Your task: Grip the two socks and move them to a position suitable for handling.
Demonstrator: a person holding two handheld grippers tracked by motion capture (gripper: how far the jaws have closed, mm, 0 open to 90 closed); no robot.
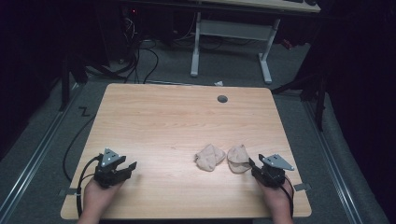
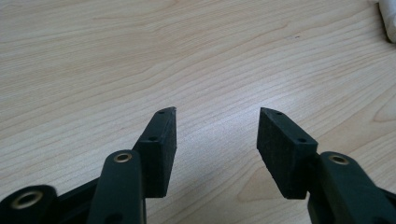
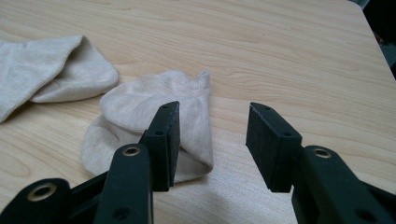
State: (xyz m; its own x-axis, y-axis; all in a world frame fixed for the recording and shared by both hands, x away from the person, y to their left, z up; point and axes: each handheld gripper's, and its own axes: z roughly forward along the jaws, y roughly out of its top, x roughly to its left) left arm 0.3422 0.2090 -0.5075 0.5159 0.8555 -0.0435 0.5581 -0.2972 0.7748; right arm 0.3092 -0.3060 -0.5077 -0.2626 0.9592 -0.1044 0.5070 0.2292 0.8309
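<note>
we've got two beige socks on the desk (image 1: 154,121), each folded over into a soft crumpled bundle. the right sock (image 1: 238,158) lies flat just ahead of the right gripper (image 1: 252,164), cuff opening toward it. the left sock (image 1: 209,156) sits just beside it, nearly touching.

The table (image 1: 177,121) is pale wood, smooth and a bit shiny. On it, the two socks (image 3: 154,107) (image 3: 42,70) are soft beige knit cloth. The gripper (image 3: 212,140) pads (image 3: 268,140) look like matt black foam.
</note>
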